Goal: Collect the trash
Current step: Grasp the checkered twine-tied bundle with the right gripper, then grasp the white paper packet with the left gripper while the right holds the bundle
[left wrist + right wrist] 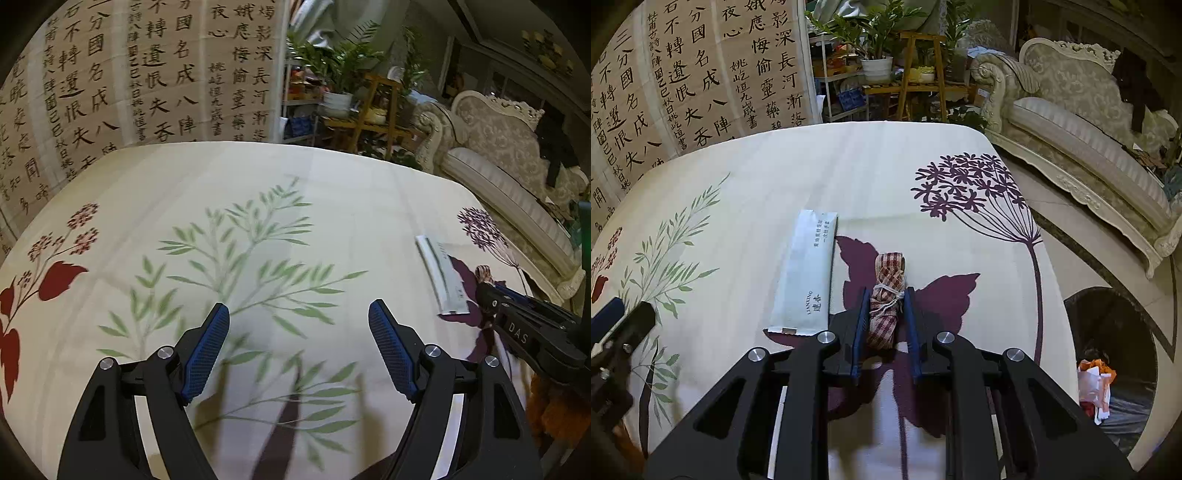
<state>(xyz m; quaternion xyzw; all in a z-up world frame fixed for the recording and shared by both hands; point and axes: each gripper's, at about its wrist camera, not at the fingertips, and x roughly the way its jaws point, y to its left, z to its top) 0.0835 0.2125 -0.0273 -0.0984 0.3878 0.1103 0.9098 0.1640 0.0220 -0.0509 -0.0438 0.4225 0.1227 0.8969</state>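
Right gripper [885,314] was clamped across the string-tied middle of the checked cloth bundle [887,295], which lay on the tablecloth [820,173] just right of the white paper sleeve [807,273]. Bundle looked light, soft and squashy, so the tied waist was the sound grip point. Left gripper [299,350] hung wide open, empty; flat, flimsy sleeve probably needs an edge pinch.
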